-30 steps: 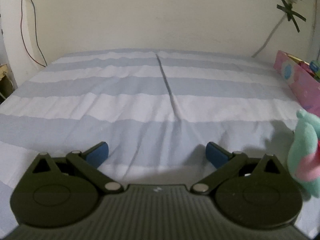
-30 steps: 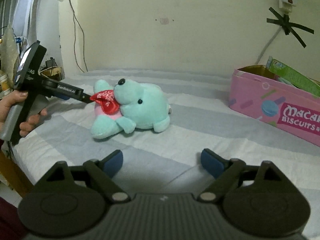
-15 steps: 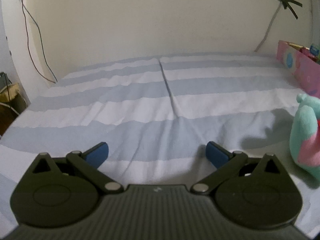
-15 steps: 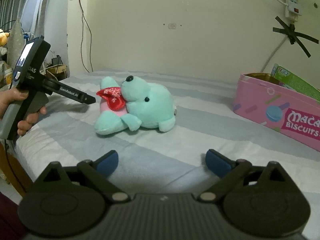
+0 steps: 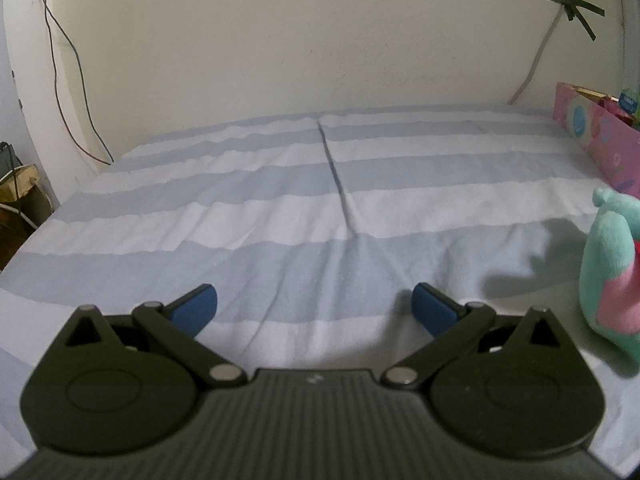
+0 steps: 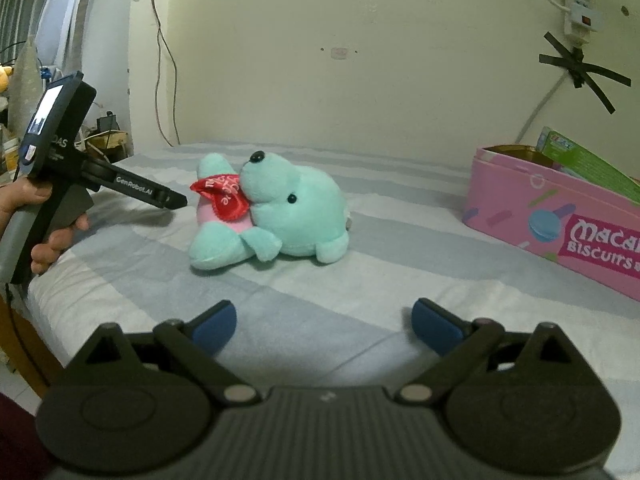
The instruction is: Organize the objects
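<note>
A mint-green plush seal [image 6: 280, 216] lies on its side at centre-left of the right wrist view, flippers splayed on the striped bedsheet [image 6: 360, 280], snout tipped toward the upper left. A red satin heart [image 6: 224, 196] with pale stitched lettering sits against its pink belly. The fur looks short, soft and squashy, so it should give under a pinch and will not slip the way a hard thing would. In the left wrist view only its rounded back and a pink patch show at the right edge [image 5: 612, 280].

The pink biscuit box [image 6: 560, 224] stands open-topped at the right of the frame, well apart from the toy, with a green carton [image 6: 588, 164] leaning out of it — probably the bin the loose things are meant for, though that is a guess from the task.

The left tool [image 6: 176, 202], seen from the side at the left of the right wrist view, is held in a hand [image 6: 48, 220] and points at the seal's tail end, its tip just beside the fur and, as far as I can tell, not touching. Its own camera shows the blue pads [image 5: 196, 308] spread wide over bare sheet, holding nothing.

The right tool [image 6: 324, 320] is also wide open and empty, low over the bed, with the seal ahead between its blue pads' line — placed, I would judge, for an approach not yet begun.

The sheet is a thin woven cotton in pale blue and white bands, lightly creased, with one raised fold [image 5: 336, 176] running away toward the wall.
</note>
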Available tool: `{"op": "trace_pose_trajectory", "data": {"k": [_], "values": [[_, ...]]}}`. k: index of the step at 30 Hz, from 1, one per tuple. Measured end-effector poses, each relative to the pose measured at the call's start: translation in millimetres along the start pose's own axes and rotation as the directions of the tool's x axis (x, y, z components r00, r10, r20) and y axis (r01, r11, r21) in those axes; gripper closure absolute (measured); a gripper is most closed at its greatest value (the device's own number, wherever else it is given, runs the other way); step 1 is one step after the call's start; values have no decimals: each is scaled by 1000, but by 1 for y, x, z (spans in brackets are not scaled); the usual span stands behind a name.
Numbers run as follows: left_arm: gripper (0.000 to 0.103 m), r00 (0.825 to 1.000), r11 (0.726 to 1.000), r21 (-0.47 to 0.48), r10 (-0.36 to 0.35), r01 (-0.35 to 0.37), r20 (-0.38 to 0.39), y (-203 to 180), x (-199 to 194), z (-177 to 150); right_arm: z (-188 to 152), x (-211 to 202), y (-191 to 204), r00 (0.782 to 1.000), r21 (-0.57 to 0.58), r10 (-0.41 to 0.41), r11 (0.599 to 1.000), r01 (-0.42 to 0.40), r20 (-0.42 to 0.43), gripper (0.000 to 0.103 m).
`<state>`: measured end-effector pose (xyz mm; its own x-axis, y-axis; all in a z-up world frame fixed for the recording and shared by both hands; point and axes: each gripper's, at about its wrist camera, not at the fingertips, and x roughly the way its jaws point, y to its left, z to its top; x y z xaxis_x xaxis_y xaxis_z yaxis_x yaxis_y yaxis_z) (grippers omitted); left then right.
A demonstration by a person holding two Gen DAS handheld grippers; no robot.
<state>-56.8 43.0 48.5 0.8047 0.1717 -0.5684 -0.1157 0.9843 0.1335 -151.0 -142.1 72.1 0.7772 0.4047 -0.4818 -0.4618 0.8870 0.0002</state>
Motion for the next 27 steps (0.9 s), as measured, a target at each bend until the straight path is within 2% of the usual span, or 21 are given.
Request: {"op": "trace_pose_trajectory", "data": {"k": [8, 10, 14, 17, 22, 27], "values": [[0, 999, 999, -37, -35, 34, -14, 6, 1, 0, 10, 8, 1, 999, 0, -5, 1000, 5, -51, 1], [0, 999, 998, -39, -45, 44, -15, 8, 2, 0, 16, 8, -1, 998, 21, 20, 1000, -18, -68, 9], [0, 997, 996, -47, -70, 69, -17, 11, 5, 0, 34, 8, -16, 992, 137, 122, 984, -116, -33, 11], [0, 996, 995, -56, -86, 85, -15, 14, 5, 0, 46, 10, -25, 988, 189, 154, 970, -151, -2, 11], [0, 995, 993, -66, -102, 101, -13, 17, 6, -2, 56, 38, -16, 988, 130, 137, 983, -126, -78, 10], [0, 993, 990, -79, -115, 114, -12, 23, 9, -2, 66, 55, -4, 972, 160, 222, 965, -208, -73, 11]]}}
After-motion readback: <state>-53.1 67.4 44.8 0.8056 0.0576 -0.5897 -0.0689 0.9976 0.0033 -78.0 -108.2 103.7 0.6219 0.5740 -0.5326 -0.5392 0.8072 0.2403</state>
